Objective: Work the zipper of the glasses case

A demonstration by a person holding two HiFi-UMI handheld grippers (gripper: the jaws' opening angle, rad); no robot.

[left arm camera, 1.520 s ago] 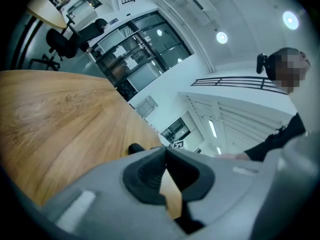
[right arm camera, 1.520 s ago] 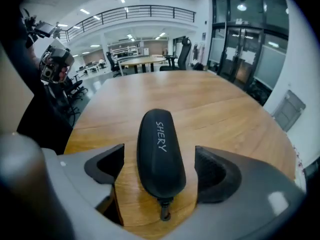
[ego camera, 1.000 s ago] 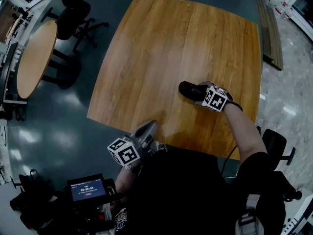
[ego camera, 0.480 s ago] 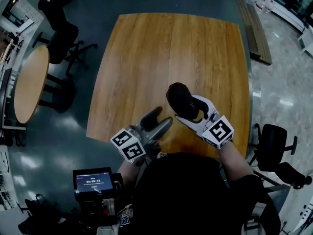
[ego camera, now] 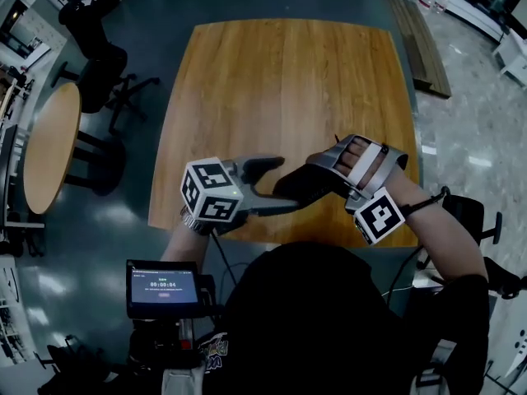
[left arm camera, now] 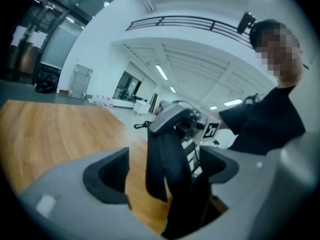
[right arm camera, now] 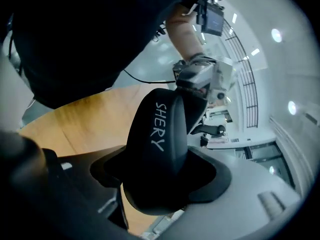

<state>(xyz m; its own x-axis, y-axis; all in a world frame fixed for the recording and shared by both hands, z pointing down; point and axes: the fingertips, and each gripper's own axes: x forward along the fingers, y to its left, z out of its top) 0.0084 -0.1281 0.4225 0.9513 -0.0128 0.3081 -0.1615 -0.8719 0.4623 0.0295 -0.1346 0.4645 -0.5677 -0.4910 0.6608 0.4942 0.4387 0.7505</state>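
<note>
Glasses case (ego camera: 303, 186), clamped by the right gripper (right arm camera: 161, 173) above the tabletop (ego camera: 288, 81) at lower centre, sat untouched between the left gripper (left arm camera: 165, 171) fingers (left arm camera: 107, 176), which had just been opening wide and might close on fabric instead of the zipper pull.

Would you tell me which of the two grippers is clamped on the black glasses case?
The right gripper: its jaws press the glasses case. The left gripper has just been opening its jaws, which stand apart around the case.
</note>
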